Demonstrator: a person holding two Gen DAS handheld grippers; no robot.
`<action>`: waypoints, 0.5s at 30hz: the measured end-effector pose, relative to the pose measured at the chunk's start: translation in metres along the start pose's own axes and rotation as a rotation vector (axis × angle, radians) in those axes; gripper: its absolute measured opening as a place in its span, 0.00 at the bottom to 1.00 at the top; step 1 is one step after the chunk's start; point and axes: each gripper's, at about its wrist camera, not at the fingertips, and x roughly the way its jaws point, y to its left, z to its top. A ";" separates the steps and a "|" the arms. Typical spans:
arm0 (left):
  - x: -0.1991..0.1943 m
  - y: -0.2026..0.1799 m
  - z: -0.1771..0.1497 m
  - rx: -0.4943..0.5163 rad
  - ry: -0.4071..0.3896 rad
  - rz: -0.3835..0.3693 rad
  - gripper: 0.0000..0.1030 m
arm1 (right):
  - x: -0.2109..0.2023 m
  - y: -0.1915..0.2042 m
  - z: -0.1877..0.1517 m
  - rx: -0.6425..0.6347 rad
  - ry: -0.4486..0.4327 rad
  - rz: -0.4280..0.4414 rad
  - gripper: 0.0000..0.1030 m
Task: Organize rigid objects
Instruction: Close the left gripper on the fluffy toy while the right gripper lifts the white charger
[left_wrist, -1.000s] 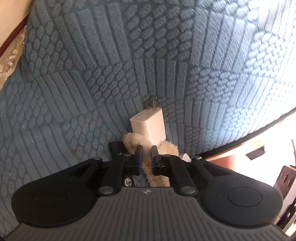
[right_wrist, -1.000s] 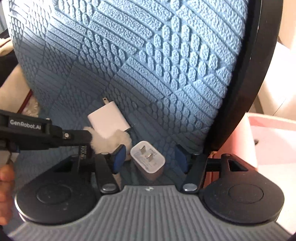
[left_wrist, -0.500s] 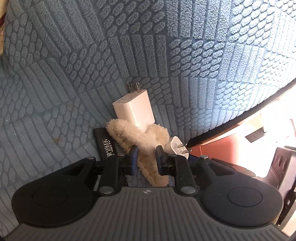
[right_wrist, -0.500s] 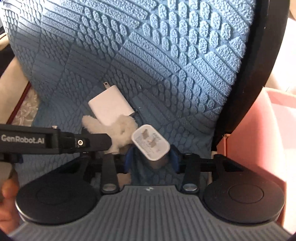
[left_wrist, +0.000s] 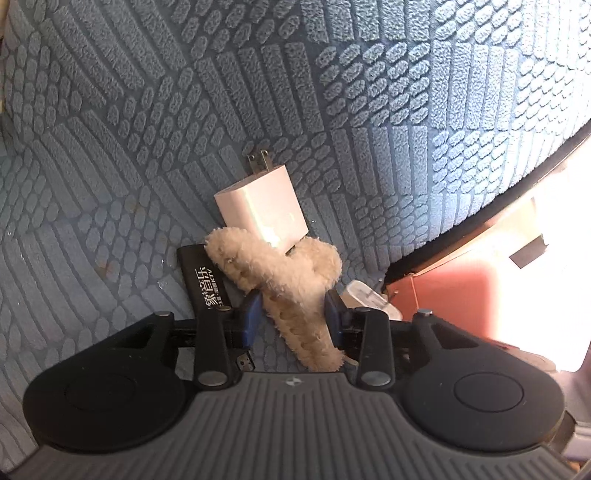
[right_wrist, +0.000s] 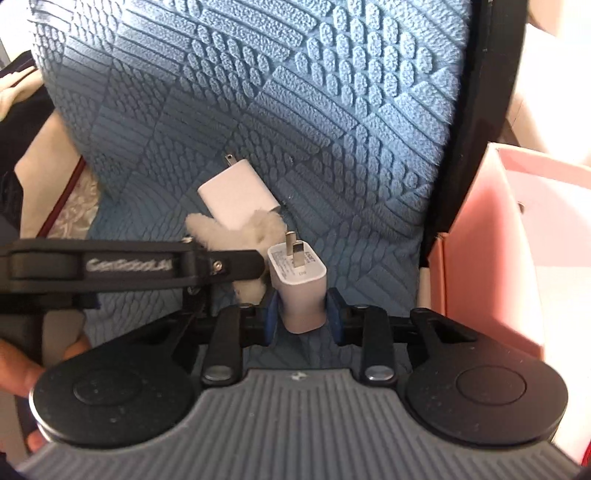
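Observation:
A fluffy cream strap (left_wrist: 291, 295) lies on the blue textured cushion (left_wrist: 332, 110), draped over a black USB stick (left_wrist: 207, 284) and under a large white charger (left_wrist: 262, 206). My left gripper (left_wrist: 291, 314) stands open astride the strap, its pads a little apart from it. My right gripper (right_wrist: 301, 306) is shut on a small white plug adapter (right_wrist: 299, 284), prongs pointing away, lifted just above the cushion (right_wrist: 332, 110). The adapter also shows in the left wrist view (left_wrist: 365, 299). The large charger (right_wrist: 236, 199) and strap (right_wrist: 236, 232) lie behind the left gripper's body (right_wrist: 129, 266).
A pink box (right_wrist: 509, 240) stands to the right, beyond the cushion's dark edge (right_wrist: 480, 147); it shows in the left wrist view (left_wrist: 461, 291) too. A hand (right_wrist: 14, 373) holds the left gripper at the lower left.
My right gripper closed on the small adapter and raised it, turning it upright. My left gripper's jaws opened wider around the strap and it pulled back slightly.

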 end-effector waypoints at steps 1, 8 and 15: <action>0.002 -0.002 -0.001 -0.002 -0.002 0.005 0.40 | -0.003 0.000 -0.003 -0.008 -0.010 -0.025 0.31; 0.011 -0.014 -0.009 -0.008 -0.031 0.060 0.44 | -0.001 0.000 -0.011 0.025 -0.034 -0.080 0.29; 0.016 -0.028 -0.016 0.029 -0.064 0.123 0.49 | -0.003 0.001 -0.018 0.019 -0.036 -0.096 0.29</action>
